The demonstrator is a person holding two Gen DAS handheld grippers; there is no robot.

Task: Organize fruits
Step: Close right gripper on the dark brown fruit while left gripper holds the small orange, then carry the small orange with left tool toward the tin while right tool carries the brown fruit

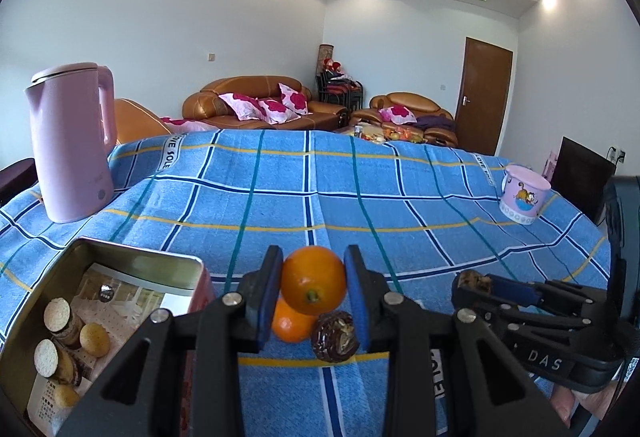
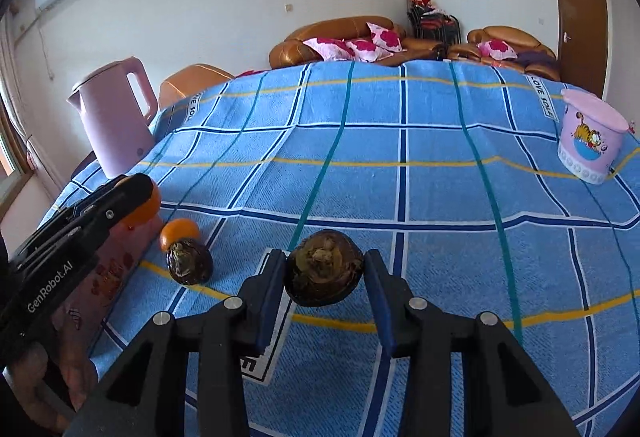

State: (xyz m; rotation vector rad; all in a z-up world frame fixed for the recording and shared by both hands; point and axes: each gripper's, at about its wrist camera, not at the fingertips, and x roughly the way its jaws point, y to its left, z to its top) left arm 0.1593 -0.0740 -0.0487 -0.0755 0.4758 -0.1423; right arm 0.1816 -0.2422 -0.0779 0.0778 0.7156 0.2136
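Note:
My left gripper (image 1: pixel 313 279) is shut on an orange (image 1: pixel 314 283) and holds it above the blue checked cloth. Below it on the cloth lie a second orange (image 1: pixel 290 327) and a dark brown round fruit (image 1: pixel 335 337). My right gripper (image 2: pixel 324 275) is shut on another dark brown fruit (image 2: pixel 324 273) held above the cloth. In the right wrist view the left gripper (image 2: pixel 140 203) shows at the left with its orange (image 2: pixel 149 207), above the second orange (image 2: pixel 179 233) and the brown fruit (image 2: pixel 189 261). The right gripper (image 1: pixel 476 283) shows at the right of the left wrist view.
An open metal tin (image 1: pixel 132 257) with biscuits stands at the near left. A pink kettle (image 1: pixel 72 145) stands at the far left. A pink cartoon cup (image 1: pixel 522 195) stands at the far right; it also shows in the right wrist view (image 2: pixel 590 137). Sofas lie beyond the table.

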